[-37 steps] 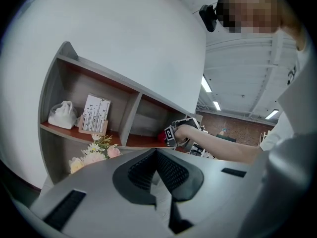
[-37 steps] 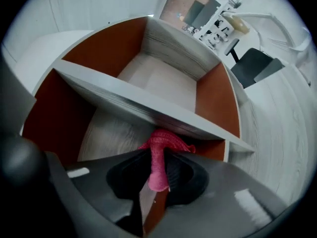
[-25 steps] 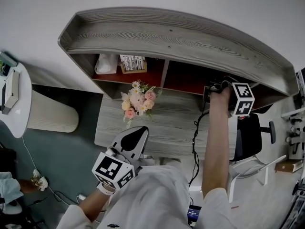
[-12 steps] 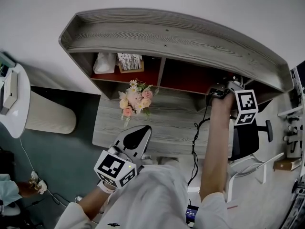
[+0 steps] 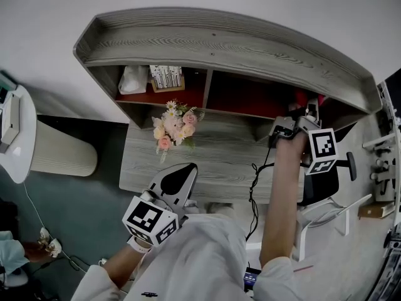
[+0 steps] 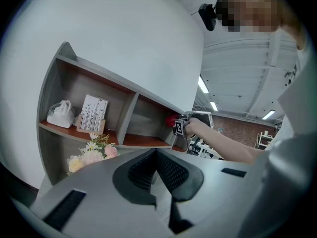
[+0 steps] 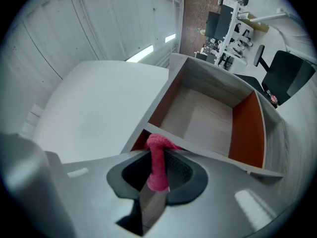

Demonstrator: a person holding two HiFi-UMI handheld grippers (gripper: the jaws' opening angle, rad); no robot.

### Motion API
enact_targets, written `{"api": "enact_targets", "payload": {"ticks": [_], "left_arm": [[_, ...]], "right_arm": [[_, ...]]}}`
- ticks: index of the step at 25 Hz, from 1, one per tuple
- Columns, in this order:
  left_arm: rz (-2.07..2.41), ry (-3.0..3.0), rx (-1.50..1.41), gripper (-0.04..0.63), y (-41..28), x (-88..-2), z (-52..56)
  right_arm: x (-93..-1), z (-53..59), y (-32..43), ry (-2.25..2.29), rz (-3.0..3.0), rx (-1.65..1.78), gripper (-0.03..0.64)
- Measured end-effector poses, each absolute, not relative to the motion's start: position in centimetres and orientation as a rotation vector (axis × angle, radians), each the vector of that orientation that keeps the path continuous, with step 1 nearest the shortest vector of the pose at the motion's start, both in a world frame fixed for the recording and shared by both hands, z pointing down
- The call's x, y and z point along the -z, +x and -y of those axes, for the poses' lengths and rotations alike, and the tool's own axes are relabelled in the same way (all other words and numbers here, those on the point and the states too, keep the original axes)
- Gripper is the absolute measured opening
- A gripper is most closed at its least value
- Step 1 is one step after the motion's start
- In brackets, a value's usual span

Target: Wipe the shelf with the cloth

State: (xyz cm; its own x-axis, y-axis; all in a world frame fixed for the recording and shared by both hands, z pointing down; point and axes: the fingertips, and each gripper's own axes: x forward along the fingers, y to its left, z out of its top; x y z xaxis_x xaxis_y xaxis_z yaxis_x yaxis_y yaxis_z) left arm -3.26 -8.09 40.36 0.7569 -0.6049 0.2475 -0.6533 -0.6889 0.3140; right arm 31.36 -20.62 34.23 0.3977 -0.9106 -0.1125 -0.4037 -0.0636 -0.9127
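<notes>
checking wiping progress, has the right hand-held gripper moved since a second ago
Yes, the right hand-held gripper has shifted rightward, away from the shelf's divider.

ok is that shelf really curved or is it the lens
Likely the lens: the head view bows the grey wooden shelf into an arc, the right gripper view shows its edges fairly straight and the pink cloth a little soft; the left gripper view darkens at the corners.
</notes>
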Motion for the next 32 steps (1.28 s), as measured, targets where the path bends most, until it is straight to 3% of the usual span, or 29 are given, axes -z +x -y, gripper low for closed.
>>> {"api": "enact_targets", "payload": {"ticks": [16,32], "left_arm": [[0.989,2.557,-0.167,0.006,-4.4,-40.5,8.1],[0.93,2.597,-0.123,0.006,-2.1,-39.8,7.4]], "right_arm": [[-47.0,19.1,31.3,-1.895,-1.028,0.902,0.08],[-39.4,13.9,27.8,-1.86,-1.526,0.721,0.08]]}}
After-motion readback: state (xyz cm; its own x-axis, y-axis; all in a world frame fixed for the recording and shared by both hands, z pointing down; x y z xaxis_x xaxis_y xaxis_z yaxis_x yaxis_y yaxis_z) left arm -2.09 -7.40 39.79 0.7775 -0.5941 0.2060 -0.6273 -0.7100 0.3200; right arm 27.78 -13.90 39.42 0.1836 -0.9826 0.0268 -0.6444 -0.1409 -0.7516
